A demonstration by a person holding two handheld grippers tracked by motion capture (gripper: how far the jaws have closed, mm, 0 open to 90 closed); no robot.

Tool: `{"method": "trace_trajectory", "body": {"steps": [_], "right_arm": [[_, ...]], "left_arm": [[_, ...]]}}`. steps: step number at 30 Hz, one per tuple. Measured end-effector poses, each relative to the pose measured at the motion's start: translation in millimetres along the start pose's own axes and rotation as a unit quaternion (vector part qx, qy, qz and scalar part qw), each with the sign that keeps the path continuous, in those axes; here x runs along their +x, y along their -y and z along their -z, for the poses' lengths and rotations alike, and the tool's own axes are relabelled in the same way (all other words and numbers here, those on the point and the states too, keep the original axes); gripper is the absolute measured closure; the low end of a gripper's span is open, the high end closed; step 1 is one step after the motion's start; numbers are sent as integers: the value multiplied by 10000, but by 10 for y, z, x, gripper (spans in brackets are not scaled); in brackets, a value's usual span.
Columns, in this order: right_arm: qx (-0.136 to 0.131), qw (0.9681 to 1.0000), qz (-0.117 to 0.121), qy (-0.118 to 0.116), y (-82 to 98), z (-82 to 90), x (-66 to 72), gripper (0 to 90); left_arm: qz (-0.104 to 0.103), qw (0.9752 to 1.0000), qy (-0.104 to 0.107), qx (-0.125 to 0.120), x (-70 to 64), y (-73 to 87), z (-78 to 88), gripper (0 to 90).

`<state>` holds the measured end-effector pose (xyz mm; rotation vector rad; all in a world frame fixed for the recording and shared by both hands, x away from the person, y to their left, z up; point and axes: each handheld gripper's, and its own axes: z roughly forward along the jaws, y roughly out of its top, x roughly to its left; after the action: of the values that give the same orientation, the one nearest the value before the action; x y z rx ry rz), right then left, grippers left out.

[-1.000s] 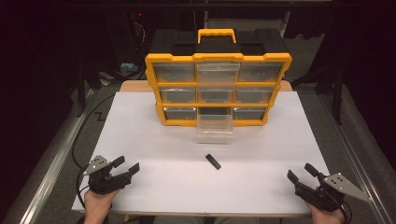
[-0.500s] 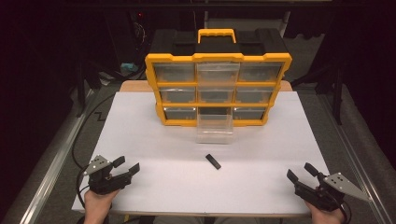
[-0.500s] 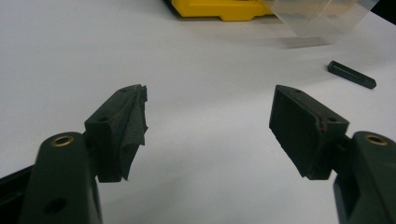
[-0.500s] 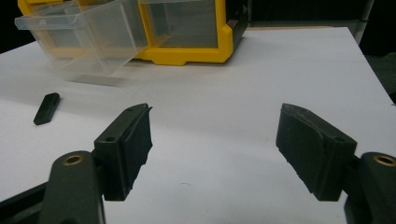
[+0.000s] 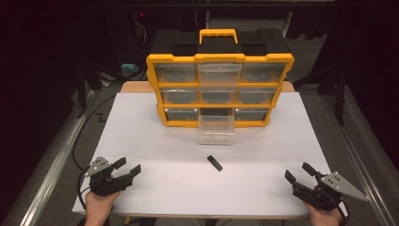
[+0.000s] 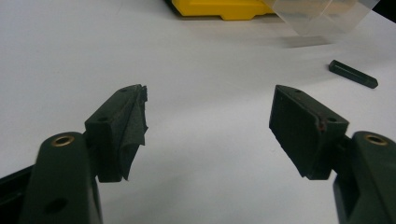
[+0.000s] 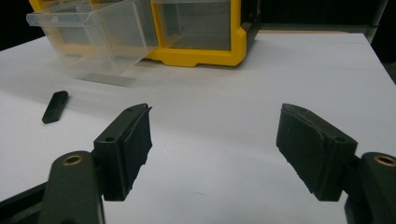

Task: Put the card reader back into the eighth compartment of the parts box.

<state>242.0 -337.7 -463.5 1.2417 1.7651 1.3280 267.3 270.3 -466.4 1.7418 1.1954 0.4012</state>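
The left hand-held gripper (image 5: 128,167) rests at the near left corner of the white tabletop (image 5: 141,136), jaws spread wide with nothing between them; the left gripper view confirms bare tabletop in the gap, and the pad on one finger (image 6: 133,123) is frayed at its edge. The right hand-held gripper (image 5: 297,173) sits at the near right corner, likewise wide open and empty, its fingers (image 7: 133,140) showing intact pads. Both grippers are held in a person's hands at the tabletop's near edge and are well apart from each other. A small black bar (image 5: 214,163) lies flat on the tabletop roughly midway between the two grippers and somewhat farther from the person, touching neither. Just beyond it stands a clear plastic drawer (image 5: 216,127), pulled out of the bottom middle slot of the yellow organiser cabinet (image 5: 219,59) and tilted down toward the tabletop; the bar lies near the drawer's front but apart from it. The cabinet stands upright at the far side of the tabletop, with its other drawers seated in their slots.
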Motion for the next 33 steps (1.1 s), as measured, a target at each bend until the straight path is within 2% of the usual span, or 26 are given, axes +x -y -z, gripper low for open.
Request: {"method": "trace_trajectory", "body": {"steps": [11,20,33], "right_arm": [[-19,10000,23,-78,-20,-42,48,267],[15,9998,141,-137,-33,-79,96,266],[48,9992,200,-344,-58,-157,192,266]], "left_arm": [[-26,10000,1,32,-6,-2,-12,283],[-36,10000,-9,35,-11,-4,-20,284],[-52,10000,-11,50,-20,-4,-22,283]]}}
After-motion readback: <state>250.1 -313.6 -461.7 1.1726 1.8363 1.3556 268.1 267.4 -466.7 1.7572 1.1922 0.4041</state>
